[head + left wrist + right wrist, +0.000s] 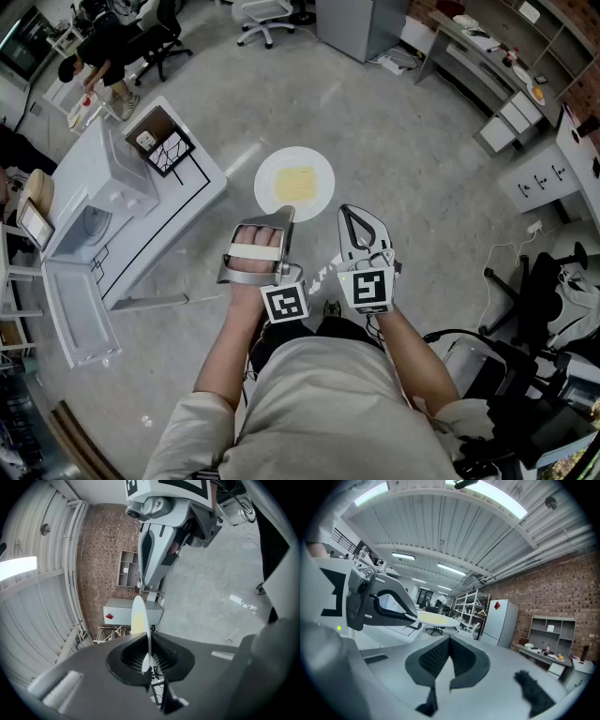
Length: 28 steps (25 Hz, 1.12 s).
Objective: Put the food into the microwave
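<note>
A white plate (293, 183) with a flat yellow piece of food (295, 182) on it hangs over the floor in front of me. My left gripper (280, 216) is shut on the plate's near rim. In the left gripper view the plate (139, 617) stands edge-on, clamped between the jaws of that gripper (148, 660). My right gripper (362, 219) is beside it on the right, shut with nothing in it. The right gripper view shows that gripper (449, 654) with its jaws together and the plate (436, 617) off to the left. The white microwave (105, 190) stands on a table at the left.
The white table (192, 180) also carries a small open box (161, 137). A white door-like panel (77, 316) sticks out at its near end. Office chairs (263, 16), a grey cabinet (361, 26) and desks (487, 56) stand farther off on the concrete floor.
</note>
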{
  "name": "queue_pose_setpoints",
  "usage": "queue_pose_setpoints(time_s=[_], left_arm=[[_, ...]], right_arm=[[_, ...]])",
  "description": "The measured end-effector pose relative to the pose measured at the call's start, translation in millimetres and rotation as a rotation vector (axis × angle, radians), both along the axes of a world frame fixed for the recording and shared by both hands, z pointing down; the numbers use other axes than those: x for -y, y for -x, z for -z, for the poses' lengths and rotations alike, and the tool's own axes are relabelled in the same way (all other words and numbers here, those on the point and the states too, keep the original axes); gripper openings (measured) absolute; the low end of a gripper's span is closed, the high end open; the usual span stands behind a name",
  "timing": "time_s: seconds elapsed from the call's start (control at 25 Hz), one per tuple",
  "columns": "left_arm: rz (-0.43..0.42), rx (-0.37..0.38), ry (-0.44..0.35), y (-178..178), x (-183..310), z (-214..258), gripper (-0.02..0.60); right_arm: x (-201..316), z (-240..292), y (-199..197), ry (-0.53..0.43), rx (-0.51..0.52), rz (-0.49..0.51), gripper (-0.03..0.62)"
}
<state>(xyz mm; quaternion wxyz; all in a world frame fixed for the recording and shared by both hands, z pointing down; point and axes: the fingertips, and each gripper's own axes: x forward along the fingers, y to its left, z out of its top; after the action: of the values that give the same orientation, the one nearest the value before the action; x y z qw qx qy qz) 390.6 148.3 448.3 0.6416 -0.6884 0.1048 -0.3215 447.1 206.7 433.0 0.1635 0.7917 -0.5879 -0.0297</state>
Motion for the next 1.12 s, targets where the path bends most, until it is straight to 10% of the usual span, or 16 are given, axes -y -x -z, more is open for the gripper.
queue_pose_setpoints(time_s=[0.6,1.12], left_arm=[[0.051,0.005,0.008,11,5,-2,0.023],[0.308,0.007,0.002,96,59,0,0.023]], right_arm=[[8,-5,15,0.045,-0.051,0.063,0.011],[74,-3,93,0.069,-0.125,0.346,0.011]])
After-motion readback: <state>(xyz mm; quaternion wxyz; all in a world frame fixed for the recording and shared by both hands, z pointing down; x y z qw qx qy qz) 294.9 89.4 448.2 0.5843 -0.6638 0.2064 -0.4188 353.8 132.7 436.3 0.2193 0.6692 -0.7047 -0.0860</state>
